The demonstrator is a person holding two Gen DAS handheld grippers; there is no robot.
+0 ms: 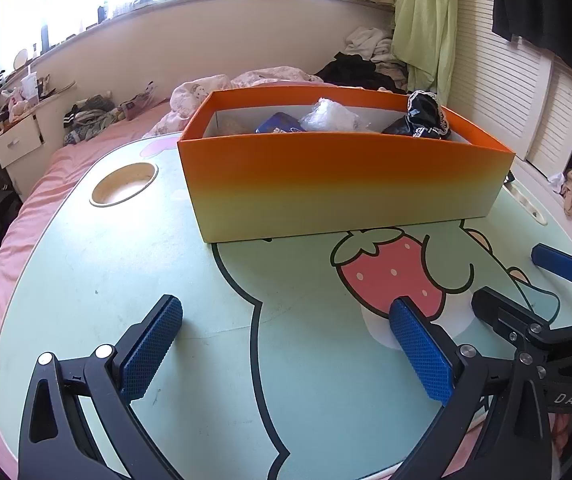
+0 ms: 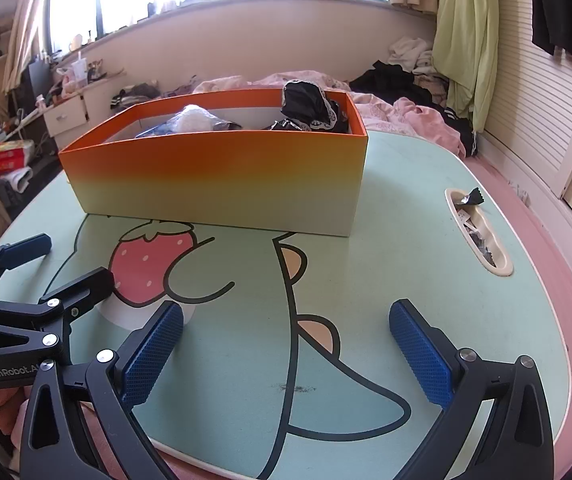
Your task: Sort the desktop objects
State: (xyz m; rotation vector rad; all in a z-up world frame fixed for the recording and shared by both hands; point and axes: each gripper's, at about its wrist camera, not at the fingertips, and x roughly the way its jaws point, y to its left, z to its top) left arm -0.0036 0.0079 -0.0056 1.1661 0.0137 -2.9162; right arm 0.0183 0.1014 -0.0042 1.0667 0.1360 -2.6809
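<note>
Box (image 1: 342, 184): an open cardboard carton, orange at the rim and fading to pale yellow at the base, white inside; it stands on the far half of the surface, beyond both tools.
Left tool (image 1: 286, 344): nearest in its own view, blue textured pads spread wide, nothing between them, low over the surface.
Right tool (image 2: 286, 344): likewise spread wide and empty, just beside the left one.
Surface (image 1: 86, 272): mint-green top printed with a pink strawberry (image 1: 390, 272) and thick black outlines; a round cup hole (image 1: 124, 183) sits at its left edge.
Side slot (image 2: 480, 234): long recess at the right edge, small wrappers inside.
Box contents: a blue packet (image 1: 280, 123), a clear crumpled bag (image 1: 332, 116), a black lace-trimmed piece (image 1: 424, 114).
Bed (image 1: 34, 208): pink sheet beneath and behind.
</note>
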